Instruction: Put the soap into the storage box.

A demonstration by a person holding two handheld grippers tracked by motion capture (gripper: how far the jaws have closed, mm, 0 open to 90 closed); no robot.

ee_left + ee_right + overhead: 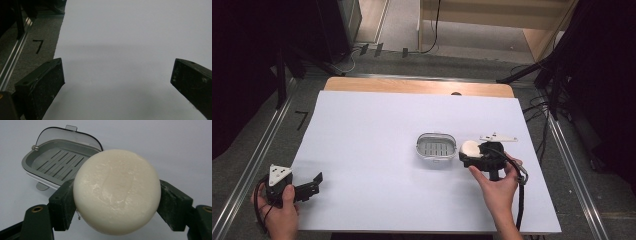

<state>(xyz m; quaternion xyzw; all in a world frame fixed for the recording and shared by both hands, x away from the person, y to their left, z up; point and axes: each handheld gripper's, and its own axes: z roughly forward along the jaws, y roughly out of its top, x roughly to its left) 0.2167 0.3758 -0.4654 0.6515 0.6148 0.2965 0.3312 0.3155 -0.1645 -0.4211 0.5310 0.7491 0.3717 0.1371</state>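
We had the right gripper (468, 151) clamped on the round white soap bar (117, 192), one jaw on each side, just right of the open grey soap dish (436, 148) on the white table (377, 130). The dish tray sat bare, lid tipped back. The left gripper (314, 184) rested at the table's near-left edge, jaws apart, nothing between them.

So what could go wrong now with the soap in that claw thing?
1. The round soap is pinched only at its curved sides by the right gripper; it looks smooth, so it might slip out before reaching the soap box.
2. The box's clear lid stands up at the back, so the soap or jaws could bump it and push the box along the white table.
3. The left gripper is open and far away, so nothing steadies the box.
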